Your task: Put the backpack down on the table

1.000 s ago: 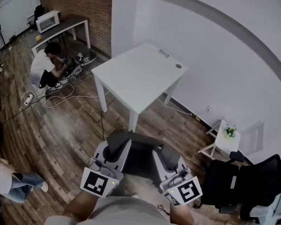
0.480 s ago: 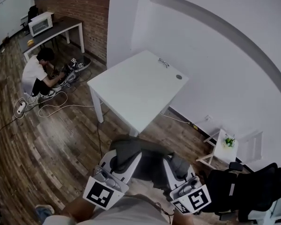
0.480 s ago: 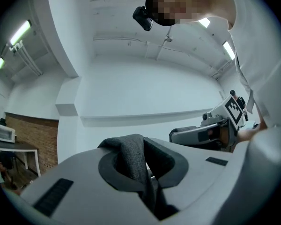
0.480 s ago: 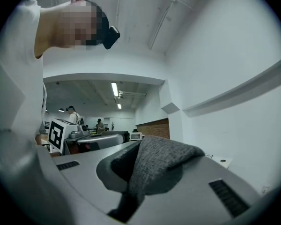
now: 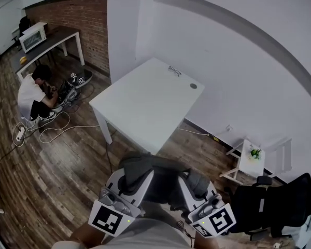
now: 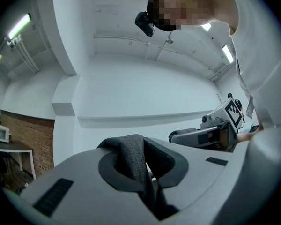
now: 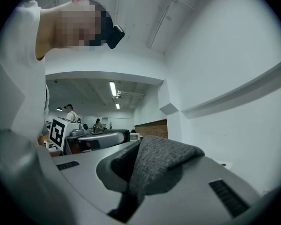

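Both hands hold their grippers roughly level and side by side, pointing toward the white table (image 5: 145, 100). The left gripper (image 5: 133, 176) is clamped on a fold of the dark grey backpack (image 5: 158, 179), and the right gripper (image 5: 196, 187) pinches another fold. The backpack hangs between them, just short of the table's near corner.

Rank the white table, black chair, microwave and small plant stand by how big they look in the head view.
1. white table
2. black chair, which is nearer the camera
3. microwave and plant stand: they look close in size, so they are unranked
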Demonstrator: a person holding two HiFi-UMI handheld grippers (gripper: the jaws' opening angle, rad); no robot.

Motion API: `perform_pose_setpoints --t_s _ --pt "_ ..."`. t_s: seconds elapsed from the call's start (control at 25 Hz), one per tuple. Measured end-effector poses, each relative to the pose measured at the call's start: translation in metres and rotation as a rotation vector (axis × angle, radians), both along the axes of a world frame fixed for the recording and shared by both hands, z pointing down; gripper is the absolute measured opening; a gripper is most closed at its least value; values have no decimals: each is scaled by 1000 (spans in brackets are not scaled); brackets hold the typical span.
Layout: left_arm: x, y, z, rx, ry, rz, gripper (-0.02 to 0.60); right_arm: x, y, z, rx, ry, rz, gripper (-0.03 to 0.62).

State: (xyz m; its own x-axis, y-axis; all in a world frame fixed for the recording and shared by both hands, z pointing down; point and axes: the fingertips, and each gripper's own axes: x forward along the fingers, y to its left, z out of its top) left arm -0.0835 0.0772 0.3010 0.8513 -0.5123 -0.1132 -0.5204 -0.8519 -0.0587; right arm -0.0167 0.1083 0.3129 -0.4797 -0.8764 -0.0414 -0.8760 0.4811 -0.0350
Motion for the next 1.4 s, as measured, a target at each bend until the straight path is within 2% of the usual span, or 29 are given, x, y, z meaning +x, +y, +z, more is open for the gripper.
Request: perform_pose_setpoints --t_s 0.2,0.4,0.68,1.08,1.4 --pt "11 -15 -14 15 -9 -8 44 12 -19 -17 26 9 -16 40" --pt "12 -30 -17 22 -7 -58 44 13 -34 -26 52 24 -49 40" --pt "9 -59 -21 41 -6 -110 44 7 -62 -30 56 40 -39 40" --pt "24 -113 -64 147 -23 -155 44 19 -116 -73 120 69 -17 40" --pt "28 -152 -78 184 5 -181 44 21 -157 -85 135 113 -33 40"
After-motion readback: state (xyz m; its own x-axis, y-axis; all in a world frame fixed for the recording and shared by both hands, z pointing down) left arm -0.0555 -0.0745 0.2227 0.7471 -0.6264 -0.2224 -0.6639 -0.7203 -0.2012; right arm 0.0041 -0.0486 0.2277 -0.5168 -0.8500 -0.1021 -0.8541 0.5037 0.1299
